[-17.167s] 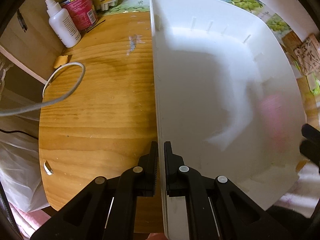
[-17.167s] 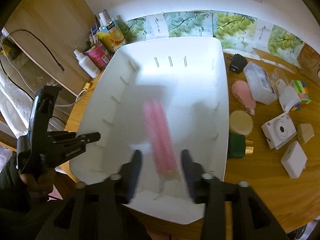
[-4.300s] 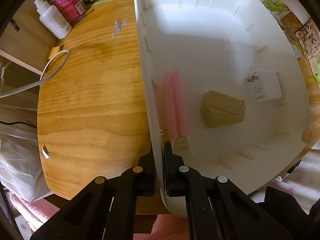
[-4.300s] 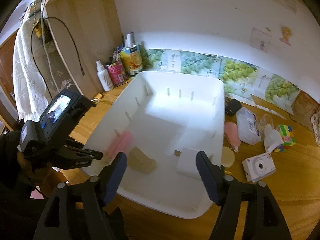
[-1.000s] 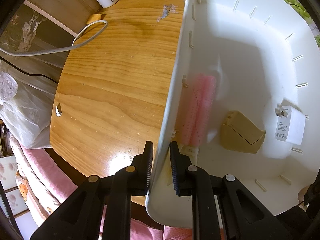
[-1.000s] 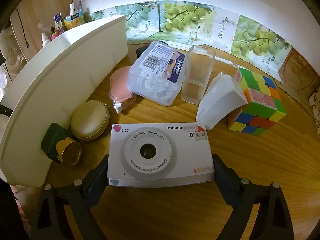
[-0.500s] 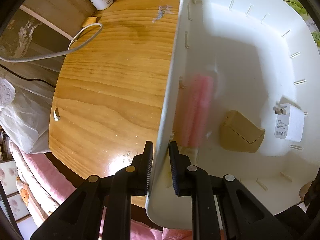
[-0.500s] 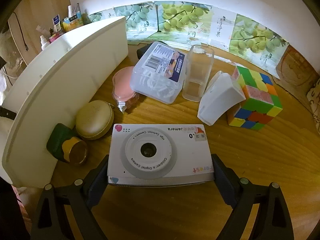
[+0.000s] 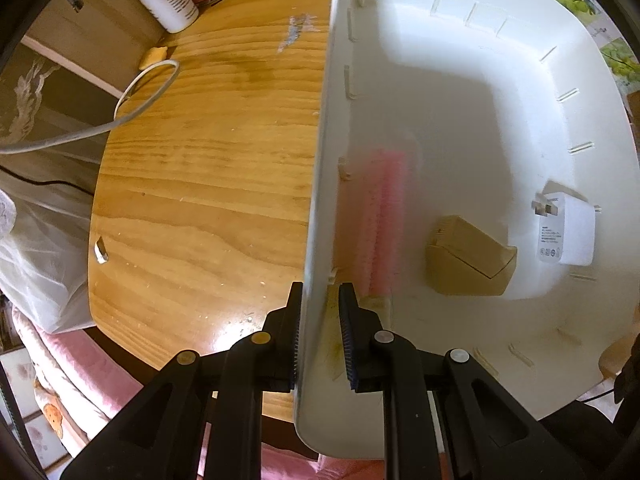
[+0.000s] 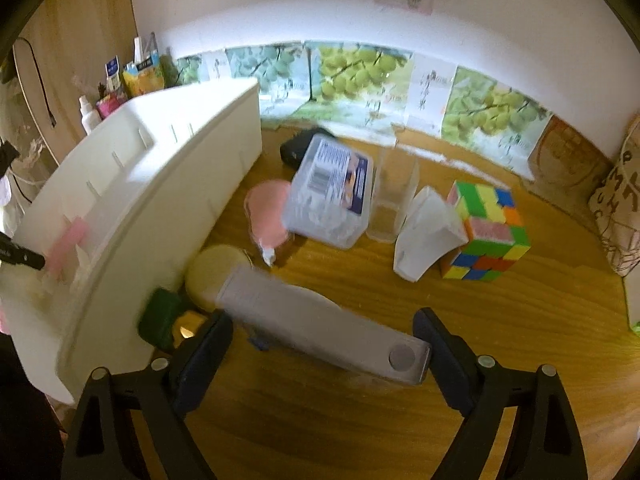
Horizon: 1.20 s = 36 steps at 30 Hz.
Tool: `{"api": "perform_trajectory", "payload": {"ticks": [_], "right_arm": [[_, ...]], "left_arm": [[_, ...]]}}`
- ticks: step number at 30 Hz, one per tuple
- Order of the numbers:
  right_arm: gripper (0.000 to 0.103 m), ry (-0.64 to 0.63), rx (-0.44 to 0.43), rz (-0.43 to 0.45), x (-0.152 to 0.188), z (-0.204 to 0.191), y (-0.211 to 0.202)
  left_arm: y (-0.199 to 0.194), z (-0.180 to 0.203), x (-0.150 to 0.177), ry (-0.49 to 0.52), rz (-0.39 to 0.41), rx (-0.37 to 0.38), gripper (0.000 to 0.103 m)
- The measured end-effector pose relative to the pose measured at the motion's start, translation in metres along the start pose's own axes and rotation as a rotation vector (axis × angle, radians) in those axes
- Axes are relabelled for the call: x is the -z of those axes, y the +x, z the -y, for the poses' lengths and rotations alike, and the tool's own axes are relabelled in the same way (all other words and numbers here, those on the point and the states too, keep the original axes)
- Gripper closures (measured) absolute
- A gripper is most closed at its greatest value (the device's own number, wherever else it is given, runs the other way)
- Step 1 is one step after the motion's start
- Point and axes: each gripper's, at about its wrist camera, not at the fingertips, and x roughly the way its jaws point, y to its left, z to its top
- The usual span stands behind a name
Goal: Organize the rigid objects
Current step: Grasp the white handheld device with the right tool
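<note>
The right gripper (image 10: pixel 322 350) has the white toy camera (image 10: pixel 324 330) between its fingers, tilted and blurred, lifted off the wooden table (image 10: pixel 360 420). Its jaws are closing and the pads sit at both short ends of the body, so it looks pinched. The casing is smooth, hard plastic with rounded corners. A firm squeeze across the flat ends and a level carry should likely stop it pivoting before it clears the wall of the white plastic bin (image 10: pixel 132 216).

The left gripper (image 9: pixel 318 336) pinches the bin's thin near wall (image 9: pixel 320 208), jaws nearly together, steadying it. That hold is best kept as it is.

Inside lie a fuzzy pink brush-like piece (image 9: pixel 380 224), a tan wedge-shaped box (image 9: pixel 468 258) and a white charger (image 9: pixel 566 234).

Farther back on the table wait a round beige case (image 10: pixel 214 268), a green bottle with a gold cap (image 10: pixel 162 318), a clear lidded box (image 10: pixel 328 192) and a colourful puzzle cube (image 10: pixel 486 232).
</note>
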Motion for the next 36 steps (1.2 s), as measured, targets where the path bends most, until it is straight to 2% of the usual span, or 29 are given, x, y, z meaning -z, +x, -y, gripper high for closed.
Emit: {"api": "perform_trajectory", "payload": {"ticks": [3, 4, 8, 14, 16, 18, 20, 24, 36], "right_arm": [[0.075, 0.083, 0.016, 0.029, -0.010, 0.008, -0.011], [0.077, 0.101, 0.022, 0.055, -0.013, 0.009, -0.017], [0.077, 0.101, 0.039, 0.066, -0.022, 0.007, -0.025], [0.077, 0.173, 0.048, -0.008, -0.024, 0.007, -0.022], [0.075, 0.198, 0.041, -0.025, -0.023, 0.008, -0.022], [0.061, 0.208, 0.030, -0.041, -0.022, 0.008, -0.021], [0.053, 0.204, 0.030, -0.053, -0.021, 0.005, -0.019], [0.044, 0.214, 0.014, -0.090, -0.018, 0.002, -0.012], [0.041, 0.254, 0.008, -0.207, -0.010, 0.000, 0.018]], "left_arm": [[0.000, 0.001, -0.002, 0.014, 0.002, 0.012, 0.085], [0.000, 0.001, -0.003, 0.021, 0.003, 0.017, 0.085], [-0.002, 0.001, -0.006, 0.045, 0.009, 0.030, 0.085], [-0.003, 0.000, -0.011, 0.069, 0.014, 0.047, 0.085], [-0.004, 0.001, -0.012, 0.075, 0.015, 0.049, 0.085], [-0.004, 0.002, -0.014, 0.078, 0.015, 0.052, 0.085], [-0.005, 0.003, -0.011, 0.079, 0.017, 0.054, 0.085], [-0.005, 0.002, -0.012, 0.078, 0.017, 0.058, 0.085], [-0.003, 0.002, -0.012, 0.066, 0.005, 0.052, 0.085]]}}
